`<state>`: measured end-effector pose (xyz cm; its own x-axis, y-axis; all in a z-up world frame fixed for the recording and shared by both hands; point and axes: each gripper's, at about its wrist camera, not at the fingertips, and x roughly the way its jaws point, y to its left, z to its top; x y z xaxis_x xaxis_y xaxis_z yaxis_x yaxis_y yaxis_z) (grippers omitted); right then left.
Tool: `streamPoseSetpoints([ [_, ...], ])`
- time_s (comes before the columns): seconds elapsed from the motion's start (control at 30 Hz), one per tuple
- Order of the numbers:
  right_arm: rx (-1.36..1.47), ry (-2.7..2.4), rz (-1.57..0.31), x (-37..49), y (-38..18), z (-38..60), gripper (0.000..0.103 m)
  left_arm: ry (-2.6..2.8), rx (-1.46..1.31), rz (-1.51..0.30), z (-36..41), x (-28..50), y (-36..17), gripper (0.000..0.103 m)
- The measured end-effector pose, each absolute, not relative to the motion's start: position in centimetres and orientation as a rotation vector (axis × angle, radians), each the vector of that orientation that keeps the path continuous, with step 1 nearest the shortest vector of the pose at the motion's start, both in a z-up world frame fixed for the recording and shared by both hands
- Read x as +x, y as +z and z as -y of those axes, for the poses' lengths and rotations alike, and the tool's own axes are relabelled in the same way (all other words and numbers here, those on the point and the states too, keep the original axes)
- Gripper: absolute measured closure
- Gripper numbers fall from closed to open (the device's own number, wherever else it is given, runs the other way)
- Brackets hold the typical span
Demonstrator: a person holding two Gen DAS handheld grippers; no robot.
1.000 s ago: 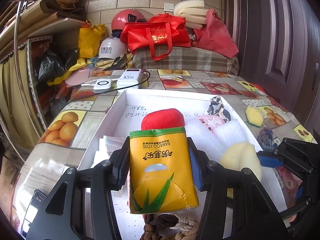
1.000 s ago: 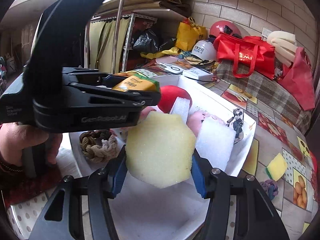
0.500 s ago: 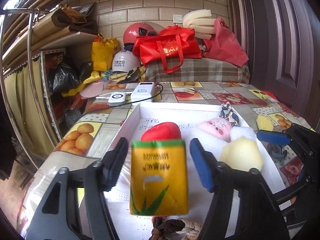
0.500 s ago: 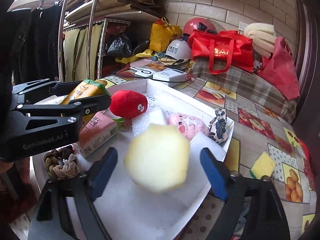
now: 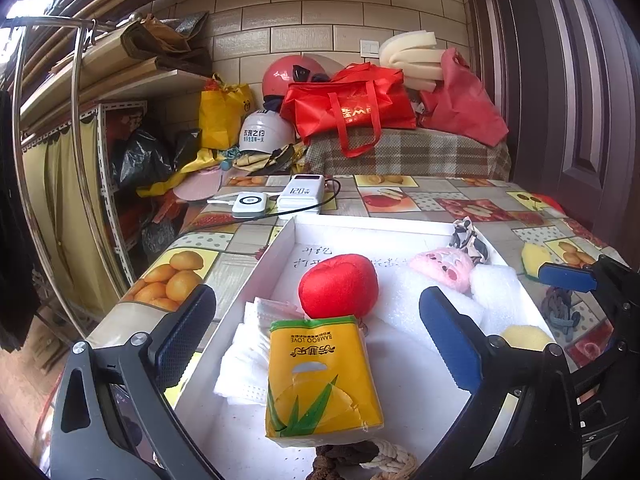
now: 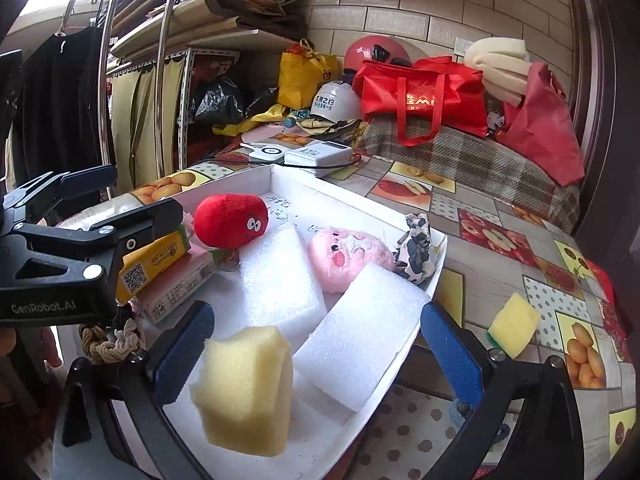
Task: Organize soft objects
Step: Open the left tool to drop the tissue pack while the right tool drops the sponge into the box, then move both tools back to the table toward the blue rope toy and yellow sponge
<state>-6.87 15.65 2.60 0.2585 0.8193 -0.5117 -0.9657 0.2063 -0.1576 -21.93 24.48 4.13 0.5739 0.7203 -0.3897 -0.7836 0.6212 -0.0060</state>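
Note:
A white tray [image 5: 280, 252] holds soft things. My left gripper [image 5: 316, 340] is open above a yellow tissue pack [image 5: 320, 376] that lies in the tray on white masks [image 5: 244, 356]. My right gripper [image 6: 316, 344] is open; a yellow sponge [image 6: 244, 388] stands in the tray next to its left finger. The tray also holds a red plush [image 6: 230, 220], a pink plush [image 6: 348, 256], two white foam blocks [image 6: 280, 276], a patterned cloth [image 6: 416, 252] and a rope knot [image 6: 108, 344]. The left gripper shows in the right wrist view [image 6: 92, 204].
A yellow-green sponge [image 6: 514, 320] and a dark scrunchie [image 5: 560, 312] lie on the fruit-print tablecloth right of the tray. Power banks [image 5: 300, 196] with cables sit behind it. Red bags [image 5: 352, 108], helmets and a rack stand at the back.
Both grippers opened. The tissue pack and the yellow sponge dropped into the tray, and both grippers pulled back a little.

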Motion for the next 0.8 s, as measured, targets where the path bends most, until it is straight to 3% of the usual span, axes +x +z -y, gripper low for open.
streamPoseSetpoints([
  [0.57, -0.350, 1.274, -0.376, -5.2, 3.1, -13.6, 0.000, 0.905, -0.140, -0.327, -23.2, -22.1, 4.4, 0.000],
  [0.8, -0.257, 1.062, -0.414, 1.9, 3.6, -9.8, 0.000, 0.765, -0.162, -0.323, -19.9, -20.7, 4.5, 0.000],
])
